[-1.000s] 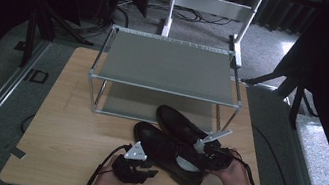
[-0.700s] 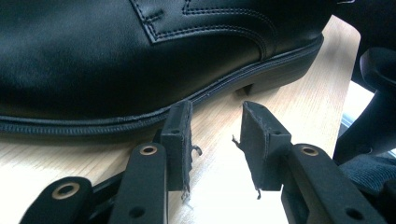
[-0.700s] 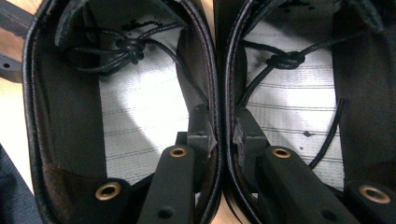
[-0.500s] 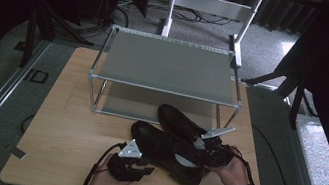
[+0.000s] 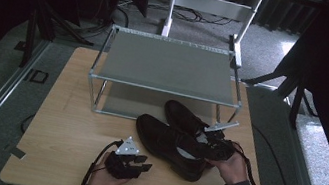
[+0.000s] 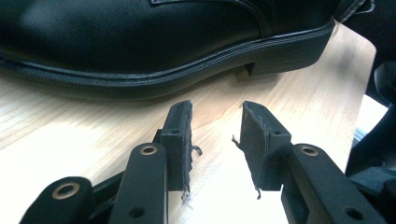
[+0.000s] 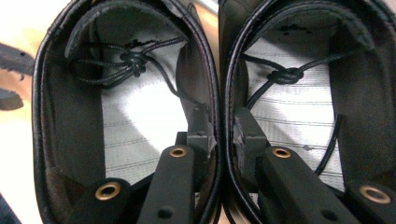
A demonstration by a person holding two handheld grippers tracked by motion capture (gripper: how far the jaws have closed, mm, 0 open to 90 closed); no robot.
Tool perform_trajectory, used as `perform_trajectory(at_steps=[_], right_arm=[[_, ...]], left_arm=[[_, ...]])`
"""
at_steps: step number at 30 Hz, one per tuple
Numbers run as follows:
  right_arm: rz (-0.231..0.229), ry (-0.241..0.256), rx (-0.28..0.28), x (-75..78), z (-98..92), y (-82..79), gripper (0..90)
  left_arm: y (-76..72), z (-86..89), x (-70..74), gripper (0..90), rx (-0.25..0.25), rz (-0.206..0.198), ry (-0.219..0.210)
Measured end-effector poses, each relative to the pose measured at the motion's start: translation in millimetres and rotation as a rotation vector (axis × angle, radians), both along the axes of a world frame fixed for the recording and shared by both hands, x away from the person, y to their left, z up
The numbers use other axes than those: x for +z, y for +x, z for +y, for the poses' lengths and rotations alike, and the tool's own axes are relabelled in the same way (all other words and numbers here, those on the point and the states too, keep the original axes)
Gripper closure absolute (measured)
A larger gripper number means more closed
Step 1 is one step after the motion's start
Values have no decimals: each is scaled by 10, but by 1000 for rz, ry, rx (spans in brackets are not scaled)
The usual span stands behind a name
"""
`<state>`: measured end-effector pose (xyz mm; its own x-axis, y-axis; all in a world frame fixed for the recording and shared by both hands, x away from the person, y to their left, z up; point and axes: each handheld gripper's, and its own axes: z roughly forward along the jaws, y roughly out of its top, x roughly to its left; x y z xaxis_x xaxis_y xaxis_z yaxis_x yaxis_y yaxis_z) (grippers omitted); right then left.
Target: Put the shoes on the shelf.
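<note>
Two black shoes (image 7: 205, 93) hang by their pinched inner collars in the clenched right gripper (image 7: 219, 135); either may slip out, while the left gripper (image 6: 215, 126) gapes empty over the bench (image 5: 66, 121).

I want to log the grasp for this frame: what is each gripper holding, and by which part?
The right gripper pinches both black shoes together by their adjoining inner collar walls, one jaw inside each. The left gripper holds nothing.

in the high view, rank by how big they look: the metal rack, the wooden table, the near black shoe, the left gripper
1. wooden table, the widest thing there.
2. metal rack, covering much of the table's far half.
3. near black shoe.
4. left gripper, smallest, though it sits nearest the camera, so its true size is likely flattered.
</note>
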<state>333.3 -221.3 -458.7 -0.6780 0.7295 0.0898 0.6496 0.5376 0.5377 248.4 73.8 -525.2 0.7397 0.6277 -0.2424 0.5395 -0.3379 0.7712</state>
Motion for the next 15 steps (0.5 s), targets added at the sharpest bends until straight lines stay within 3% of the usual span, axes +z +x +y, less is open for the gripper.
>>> perform_trajectory(at_steps=[15], right_arm=[[-26, 17, -35, 27, 96, 107, 799]], left_arm=[[153, 30, 17, 644, 79, -7, -7]])
